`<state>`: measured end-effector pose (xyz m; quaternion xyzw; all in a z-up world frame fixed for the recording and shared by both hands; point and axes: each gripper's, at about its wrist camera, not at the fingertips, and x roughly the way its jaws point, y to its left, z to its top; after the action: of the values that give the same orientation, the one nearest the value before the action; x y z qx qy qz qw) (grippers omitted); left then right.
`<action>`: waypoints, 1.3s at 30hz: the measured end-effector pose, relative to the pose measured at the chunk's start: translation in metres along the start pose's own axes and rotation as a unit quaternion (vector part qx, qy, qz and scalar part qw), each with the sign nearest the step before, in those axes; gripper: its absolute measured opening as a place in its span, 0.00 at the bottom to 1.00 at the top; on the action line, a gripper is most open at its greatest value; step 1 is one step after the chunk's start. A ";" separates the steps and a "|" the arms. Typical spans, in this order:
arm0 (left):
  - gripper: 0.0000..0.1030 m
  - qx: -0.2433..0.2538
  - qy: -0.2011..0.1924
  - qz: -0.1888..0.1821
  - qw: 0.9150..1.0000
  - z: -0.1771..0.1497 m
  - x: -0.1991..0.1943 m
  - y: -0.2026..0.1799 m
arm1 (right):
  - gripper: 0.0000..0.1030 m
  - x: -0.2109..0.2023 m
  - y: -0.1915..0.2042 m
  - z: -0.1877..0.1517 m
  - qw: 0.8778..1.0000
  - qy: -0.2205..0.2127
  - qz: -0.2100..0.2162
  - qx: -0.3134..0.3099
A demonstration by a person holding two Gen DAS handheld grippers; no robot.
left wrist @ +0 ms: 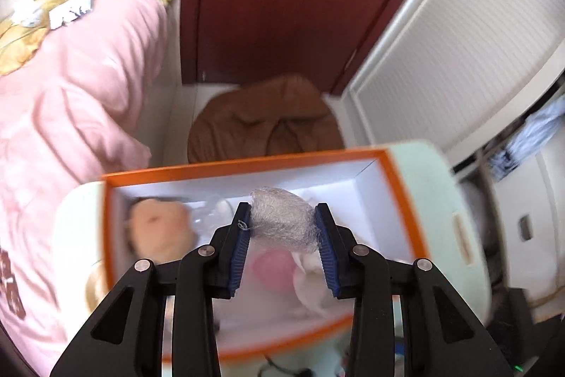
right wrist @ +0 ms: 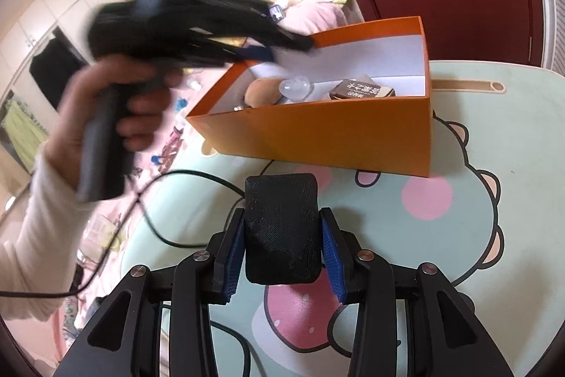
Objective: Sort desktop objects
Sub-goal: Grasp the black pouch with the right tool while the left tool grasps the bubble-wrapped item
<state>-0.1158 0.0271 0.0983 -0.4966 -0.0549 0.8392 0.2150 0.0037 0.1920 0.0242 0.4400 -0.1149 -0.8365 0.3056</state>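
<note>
The left gripper (left wrist: 282, 221) clamps a silvery mesh wad (left wrist: 282, 216) above the orange box (right wrist: 328, 136), while the right gripper (right wrist: 282, 235) pinches a black block (right wrist: 281, 228) (long axis pointing away) over the mat (right wrist: 494, 115).

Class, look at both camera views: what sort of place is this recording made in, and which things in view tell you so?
Most likely a bedroom at home. A pink quilt lies heaped at the left, a dark red door stands behind, and the orange box sits on a small table with a cartoon top.
</note>
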 end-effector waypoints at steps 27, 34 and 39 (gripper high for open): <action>0.50 -0.035 -0.031 0.052 0.998 -0.146 0.007 0.021 | 0.62 -0.012 0.002 -0.008 0.998 -0.005 -0.051 0.035; 0.72 -0.048 -0.046 0.063 0.996 -0.152 -0.003 0.025 | 0.80 -0.017 0.006 -0.007 0.997 -0.023 -0.065 0.037; 0.72 -0.062 -0.046 0.072 0.994 -0.156 -0.010 0.032 | 0.80 -0.023 0.013 -0.002 0.996 -0.037 -0.073 0.017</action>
<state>0.0118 -0.0247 0.0186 -0.4722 -0.0812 0.8695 0.1201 0.0204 0.1960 0.0451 0.4213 -0.1080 -0.8703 0.2313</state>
